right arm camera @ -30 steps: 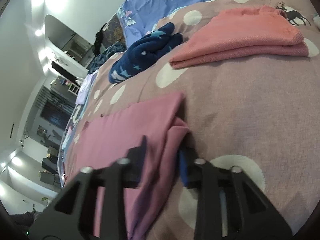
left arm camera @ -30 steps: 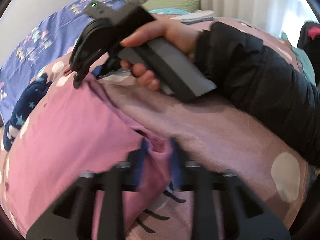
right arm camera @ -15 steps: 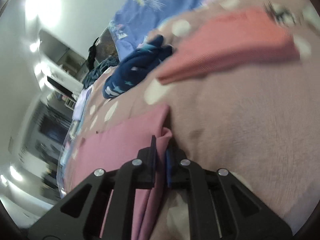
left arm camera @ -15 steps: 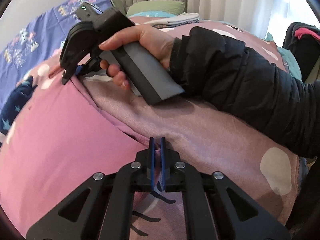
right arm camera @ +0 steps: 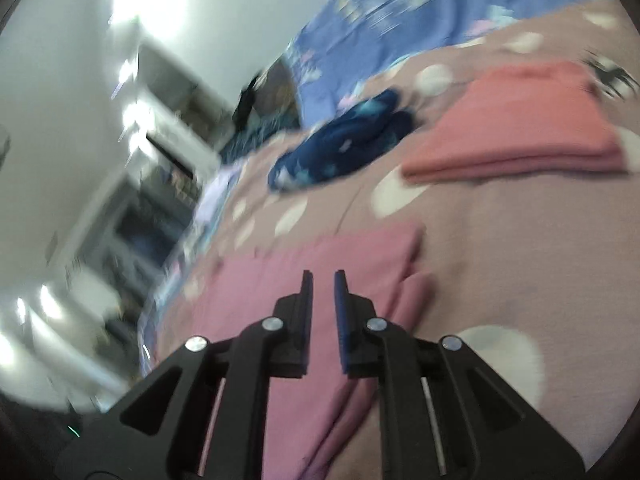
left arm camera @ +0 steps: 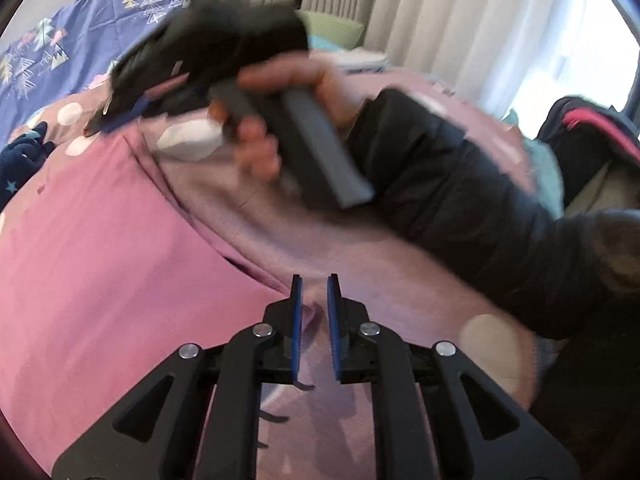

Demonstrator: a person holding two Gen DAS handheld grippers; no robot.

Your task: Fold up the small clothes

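Pink garment [left arm camera: 112, 264], folded flat on the bed's mauve spotted blanket [left arm camera: 400, 280], with its folded edge running across the left wrist view from the far left down toward the middle. In the right wrist view, same garment [right arm camera: 304, 264] spread beneath and ahead of the gripper, its near corner doubled over itself.

Left gripper [left arm camera: 315, 288] just above the garment's near edge, jaws a narrow gap apart and just been opening; a small nub of pink cloth visible low in the gap, pads not pressing on it. Nothing held.

Right gripper [right arm camera: 322, 284] over the garment's far corner, jaws also a narrow gap apart and just been opening; only cloth seen through the gap, nothing pinched. From the left wrist view, right gripper [left arm camera: 108, 116] blurred, tips near the garment's far corner, gripped by a hand [left arm camera: 296, 100] in a dark sleeve [left arm camera: 460, 184]; contact with the cloth there impossible to tell.

Further along the blanket: navy star-patterned clothing [right arm camera: 340, 148] bunched up, and beside it a folded coral garment [right arm camera: 520, 128], both well apart from the pink one. Beyond those, a blue patterned sheet [right arm camera: 400, 12] toward the bed's far edge. Curtains [left arm camera: 420, 12] behind the bed in the left wrist view.
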